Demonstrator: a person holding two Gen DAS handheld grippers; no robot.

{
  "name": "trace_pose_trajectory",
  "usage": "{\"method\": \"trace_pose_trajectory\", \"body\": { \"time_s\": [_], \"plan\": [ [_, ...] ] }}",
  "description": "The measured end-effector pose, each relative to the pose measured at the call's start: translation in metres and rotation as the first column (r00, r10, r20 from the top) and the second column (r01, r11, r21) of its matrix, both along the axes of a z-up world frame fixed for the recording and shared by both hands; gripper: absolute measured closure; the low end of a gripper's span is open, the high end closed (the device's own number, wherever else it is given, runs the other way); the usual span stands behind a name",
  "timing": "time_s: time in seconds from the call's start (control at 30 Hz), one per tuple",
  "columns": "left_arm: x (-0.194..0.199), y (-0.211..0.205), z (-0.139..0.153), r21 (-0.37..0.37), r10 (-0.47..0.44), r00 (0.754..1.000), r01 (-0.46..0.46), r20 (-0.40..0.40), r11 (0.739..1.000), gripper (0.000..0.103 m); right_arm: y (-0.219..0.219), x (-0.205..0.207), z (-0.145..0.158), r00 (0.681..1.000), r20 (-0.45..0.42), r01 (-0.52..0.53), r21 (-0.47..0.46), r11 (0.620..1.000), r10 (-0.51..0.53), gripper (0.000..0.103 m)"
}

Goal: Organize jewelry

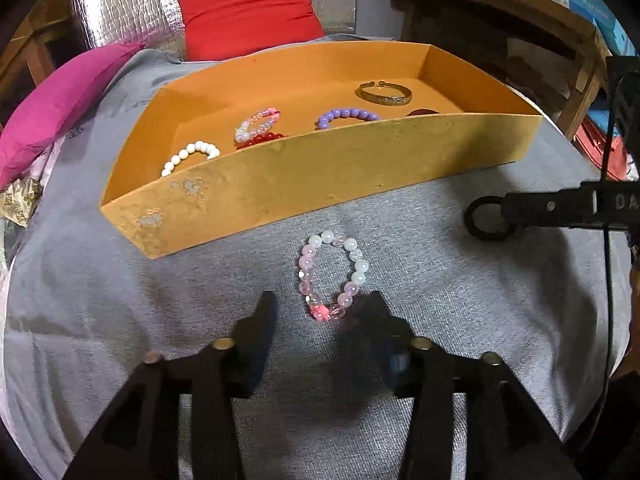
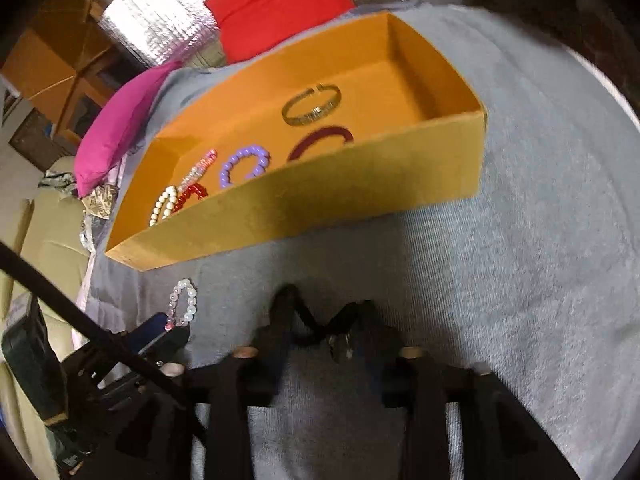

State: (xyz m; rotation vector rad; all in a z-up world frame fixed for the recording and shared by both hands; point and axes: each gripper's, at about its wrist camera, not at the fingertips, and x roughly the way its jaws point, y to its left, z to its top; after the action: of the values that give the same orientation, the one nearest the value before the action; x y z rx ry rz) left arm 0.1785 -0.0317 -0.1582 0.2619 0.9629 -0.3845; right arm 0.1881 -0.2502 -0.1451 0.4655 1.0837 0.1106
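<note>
On grey cloth [image 1: 460, 280], pink bracelet [image 1: 332, 276] lengthwise

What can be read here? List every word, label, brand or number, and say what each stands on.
"DA": white letters on the black body of the right claw, cut off by the edge of the left wrist view.
Blue box on the shelf: pale print, too blurred to read.
Orange tray and the bracelets: no lettering visible.
Right wrist view: nothing readable.
</note>
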Motion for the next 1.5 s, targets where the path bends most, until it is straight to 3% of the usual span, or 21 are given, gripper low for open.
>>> {"method": "trace_pose_trajectory", "body": {
  "time_s": [0.3, 0.43, 0.57, 1.0, 1.17, 1.5],
  "plan": [
    [0.004, 0.007, 0.002, -0.004, 0.032, 0.999, -0.032, -0.036, 0.999, 0.035, -0.007, -0.003, 0.007, 0.999, 0.021, 0.024, 0.018, 1.0, -0.024, 0.05],
    [0.005, 0.014, 0.007, -0.04, 0.044, 0.998, -0.045, -0.034, 0.998, 0.035, -0.019, -0.005, 0.014, 0.996, 0.044, 0.071, 0.038, 0.997, -0.073, 0.05],
    [0.004, 0.018, 0.008, -0.022, 0.055, 0.998, -0.055, -0.022, 0.998, 0.034, -0.018, -0.009, 0.026, 0.994, 0.092, 0.066, -0.025, 0.998, -0.063, 0.05],
    [0.011, 0.014, -0.001, 0.006, 0.078, 0.995, -0.078, -0.063, 0.997, 0.034, -0.008, -0.005, 0.021, 0.998, 0.069, 0.012, -0.048, 0.999, -0.009, 0.05],
    [0.011, 0.01, 0.002, -0.021, 0.08, 0.995, -0.081, -0.065, 0.996, 0.034, -0.008, -0.005, 0.019, 0.998, 0.061, 0.012, -0.05, 0.999, -0.009, 0.05],
    [0.015, -0.001, -0.004, 0.005, 0.084, 0.996, -0.084, -0.043, 0.996, 0.034, -0.002, -0.006, 0.016, 0.998, 0.06, 0.0, -0.068, 0.998, 0.004, 0.05]
  ]
}}
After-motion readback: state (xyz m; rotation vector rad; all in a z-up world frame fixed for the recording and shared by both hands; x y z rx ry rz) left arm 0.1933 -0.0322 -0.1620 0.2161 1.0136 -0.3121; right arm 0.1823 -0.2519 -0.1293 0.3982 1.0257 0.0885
